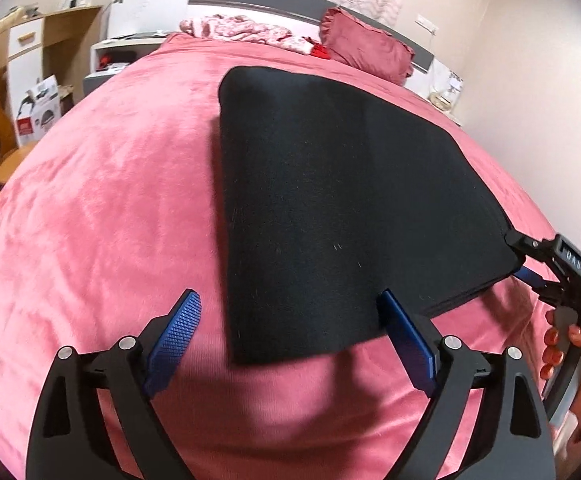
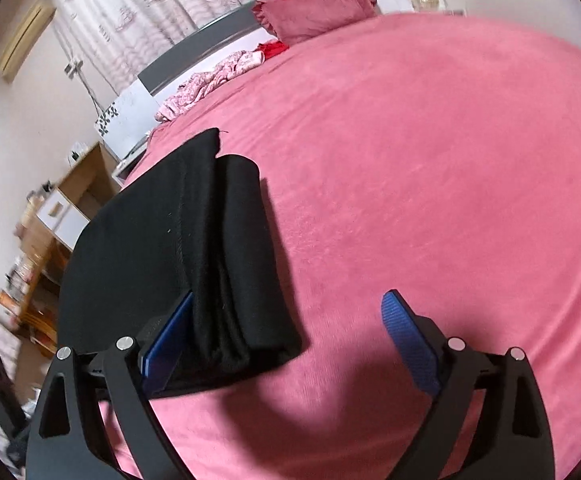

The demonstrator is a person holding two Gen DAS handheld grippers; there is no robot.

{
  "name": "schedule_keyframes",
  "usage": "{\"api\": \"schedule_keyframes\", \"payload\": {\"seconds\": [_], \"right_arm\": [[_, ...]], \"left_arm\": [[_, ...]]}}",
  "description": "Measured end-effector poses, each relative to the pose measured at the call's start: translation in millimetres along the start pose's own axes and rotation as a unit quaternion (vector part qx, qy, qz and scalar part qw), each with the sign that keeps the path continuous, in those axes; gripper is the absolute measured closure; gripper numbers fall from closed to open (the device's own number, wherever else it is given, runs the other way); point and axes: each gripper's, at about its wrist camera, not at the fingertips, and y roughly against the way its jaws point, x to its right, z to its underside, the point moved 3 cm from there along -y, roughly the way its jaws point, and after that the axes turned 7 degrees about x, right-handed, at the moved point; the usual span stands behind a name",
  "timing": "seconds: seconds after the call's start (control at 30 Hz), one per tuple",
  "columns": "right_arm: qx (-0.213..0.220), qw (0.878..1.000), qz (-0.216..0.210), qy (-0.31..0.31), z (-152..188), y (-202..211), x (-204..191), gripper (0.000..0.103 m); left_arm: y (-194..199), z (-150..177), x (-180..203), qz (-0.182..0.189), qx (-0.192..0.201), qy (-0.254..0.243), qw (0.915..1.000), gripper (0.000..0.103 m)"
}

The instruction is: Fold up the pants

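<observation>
Both sets of jaws stand spread. The left gripper straddles the near corner of the black pants; the right gripper sits beside their layered edge (folded already, centre frame). Next likely calls for smoothing or one more fold.

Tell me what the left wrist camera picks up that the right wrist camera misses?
Only the left wrist view shows the person's hand holding the right tongs at the edge of the black pants, plus a printed box beside the bed. Only the right wrist view shows the pants' stacked folded layers edge-on and a wall air conditioner. Both share the pink bedspread, red pillow and open tongs.
</observation>
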Motion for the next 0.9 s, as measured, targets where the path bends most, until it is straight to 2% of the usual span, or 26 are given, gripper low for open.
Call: {"api": "schedule_keyframes", "payload": {"seconds": [0.17, 0.27, 0.47, 0.5, 0.57, 0.67, 0.77, 0.9], "right_arm": [[-0.001, 0.999, 0.014, -0.048, 16, 26, 12, 0.009], [-0.029, 0.998, 0.018, -0.043, 38, 33, 10, 0.008], [-0.054, 0.997, 0.040, 0.039, 86, 50, -10, 0.002], [-0.053, 0.996, 0.048, 0.061, 91, 53, -15, 0.002], [-0.057, 0.993, 0.060, 0.090, 98, 57, -22, 0.002], [-0.059, 0.990, 0.063, 0.112, 103, 57, -30, 0.002], [-0.057, 0.988, 0.060, 0.129, 109, 64, -40, 0.002], [-0.026, 0.984, 0.069, 0.165, 109, 81, -57, 0.002]], "left_arm": [[19, 28, 7, -0.012, -0.020, 0.010, 0.9997, 0.012], [36, 48, 19, -0.043, 0.001, -0.003, 0.9991, 0.009], [47, 71, 31, -0.094, -0.022, -0.008, 0.9953, 0.008], [48, 72, 32, -0.107, -0.025, -0.014, 0.9938, 0.004], [51, 75, 35, -0.140, -0.034, -0.032, 0.9890, 0.004], [61, 79, 37, -0.133, -0.030, -0.029, 0.9902, 0.004], [74, 78, 36, -0.142, -0.015, -0.020, 0.9895, 0.004], [94, 72, 39, -0.150, 0.009, -0.020, 0.9884, 0.004]]}}
